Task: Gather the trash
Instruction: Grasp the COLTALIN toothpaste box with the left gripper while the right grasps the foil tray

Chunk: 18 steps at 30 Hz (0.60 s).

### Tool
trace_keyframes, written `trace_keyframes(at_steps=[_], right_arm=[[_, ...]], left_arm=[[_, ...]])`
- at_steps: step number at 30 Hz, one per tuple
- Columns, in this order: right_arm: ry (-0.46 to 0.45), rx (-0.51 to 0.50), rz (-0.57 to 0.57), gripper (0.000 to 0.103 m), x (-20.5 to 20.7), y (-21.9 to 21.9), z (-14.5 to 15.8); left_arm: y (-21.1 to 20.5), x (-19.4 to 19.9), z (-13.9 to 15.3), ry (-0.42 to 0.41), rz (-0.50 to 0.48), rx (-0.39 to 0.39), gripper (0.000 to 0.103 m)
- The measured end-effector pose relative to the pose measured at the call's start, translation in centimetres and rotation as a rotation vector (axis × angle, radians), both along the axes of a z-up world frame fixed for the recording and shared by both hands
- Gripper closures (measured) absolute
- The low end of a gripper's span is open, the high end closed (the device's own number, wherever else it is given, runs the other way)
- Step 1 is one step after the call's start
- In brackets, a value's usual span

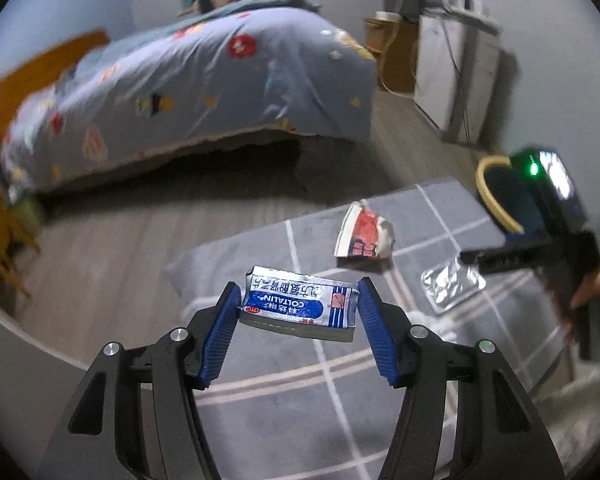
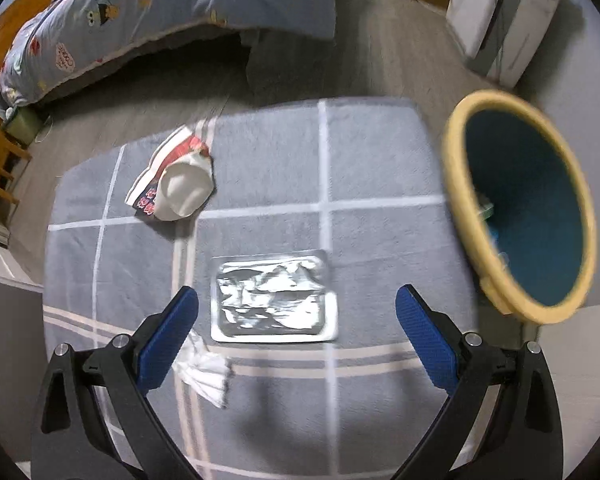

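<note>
Bin (image 2: pixel 556 184) contents blurred, sachet (image 1: pixel 300 304) text upside down

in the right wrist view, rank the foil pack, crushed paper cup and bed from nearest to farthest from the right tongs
1. Foil pack: flat on the grey rug, just ahead of the open right tongs, between the fingertips.
2. Crushed paper cup: farther up the rug, to the left.
3. Bed: beyond the rug, across the floor, top left.

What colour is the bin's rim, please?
Yellow, around a teal inside; the bin shows best in the right wrist view.
</note>
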State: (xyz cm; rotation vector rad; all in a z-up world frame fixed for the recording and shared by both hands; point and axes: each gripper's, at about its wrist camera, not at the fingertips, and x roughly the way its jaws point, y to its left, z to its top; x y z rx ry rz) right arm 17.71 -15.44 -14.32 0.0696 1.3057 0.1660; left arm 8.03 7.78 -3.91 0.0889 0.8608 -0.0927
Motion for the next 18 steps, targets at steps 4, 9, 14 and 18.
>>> trace_keyframes(at_steps=[4,9,14,18], right_arm=[[0.097,-0.009,0.007,0.006,0.7,1.1,-3.1],[0.136,-0.028,0.02,0.006,0.9,3.0,-4.6],[0.111,-0.164,0.034,0.006,0.8,3.9,-5.8],[0.106,-0.16,0.036,0.005,0.7,4.2,-5.9]], left_arm=[[1.1,1.7,-0.7,0.025,0.025,-0.076,0.042],[-0.6,2.6,-1.5,0.046,-0.038,-0.094,0.042],[-1.1,2.7,-1.6,0.054,-0.063,-0.107,0.042],[-0.8,2.6,-1.8,0.062,-0.054,-0.106,0.042]])
